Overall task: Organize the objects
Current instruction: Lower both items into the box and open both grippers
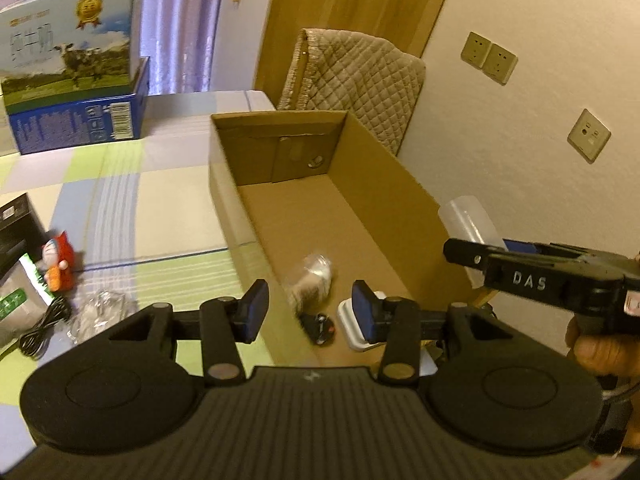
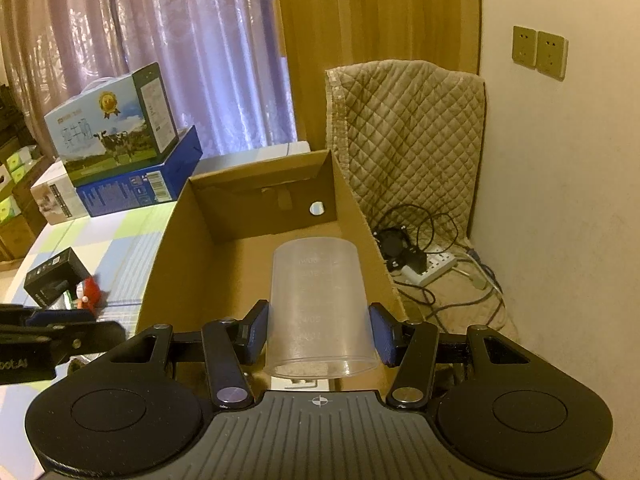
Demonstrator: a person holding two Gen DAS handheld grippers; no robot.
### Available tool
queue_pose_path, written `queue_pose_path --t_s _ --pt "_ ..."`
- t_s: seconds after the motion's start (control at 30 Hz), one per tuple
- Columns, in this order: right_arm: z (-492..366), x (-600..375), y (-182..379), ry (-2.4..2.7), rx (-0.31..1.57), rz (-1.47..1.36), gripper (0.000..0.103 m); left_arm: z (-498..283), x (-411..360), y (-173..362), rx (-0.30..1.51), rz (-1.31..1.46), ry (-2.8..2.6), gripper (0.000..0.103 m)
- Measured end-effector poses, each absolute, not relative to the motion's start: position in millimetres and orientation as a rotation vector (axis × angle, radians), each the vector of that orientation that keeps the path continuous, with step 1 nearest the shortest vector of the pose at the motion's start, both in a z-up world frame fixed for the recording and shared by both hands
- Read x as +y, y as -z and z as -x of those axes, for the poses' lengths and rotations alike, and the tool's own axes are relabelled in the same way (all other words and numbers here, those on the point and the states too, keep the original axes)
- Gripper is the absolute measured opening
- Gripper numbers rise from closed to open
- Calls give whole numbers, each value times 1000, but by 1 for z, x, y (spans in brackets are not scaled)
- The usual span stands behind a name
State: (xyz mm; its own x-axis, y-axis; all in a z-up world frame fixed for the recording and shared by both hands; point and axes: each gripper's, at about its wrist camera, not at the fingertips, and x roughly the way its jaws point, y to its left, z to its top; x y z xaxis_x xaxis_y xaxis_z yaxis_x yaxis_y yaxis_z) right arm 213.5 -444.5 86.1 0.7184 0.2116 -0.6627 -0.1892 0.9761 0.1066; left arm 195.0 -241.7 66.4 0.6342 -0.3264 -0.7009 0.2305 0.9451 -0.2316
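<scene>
Right wrist: right claw (image 2: 318,330) clamps clear measuring cup (image 2: 318,308) over cardboard box (image 2: 176,248); left claw (image 1: 308,312) spread wide, empty.

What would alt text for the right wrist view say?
The right hand-held gripper holds a translucent plastic measuring cup upside down over an open cardboard box on a checked surface. Stacked milk cartons and curtains stand behind.

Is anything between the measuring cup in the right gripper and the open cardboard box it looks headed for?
Nothing visible. The measuring cup, held by the right gripper, sits over the cardboard box, whose top is open and floor ahead bare.
</scene>
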Motion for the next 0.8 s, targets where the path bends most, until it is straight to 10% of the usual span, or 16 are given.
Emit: queue_pose_path --t_s 0.8 --pt "-224 -417 -84 -285 717 -63 60 -183 -219 -63 841 138 288 52"
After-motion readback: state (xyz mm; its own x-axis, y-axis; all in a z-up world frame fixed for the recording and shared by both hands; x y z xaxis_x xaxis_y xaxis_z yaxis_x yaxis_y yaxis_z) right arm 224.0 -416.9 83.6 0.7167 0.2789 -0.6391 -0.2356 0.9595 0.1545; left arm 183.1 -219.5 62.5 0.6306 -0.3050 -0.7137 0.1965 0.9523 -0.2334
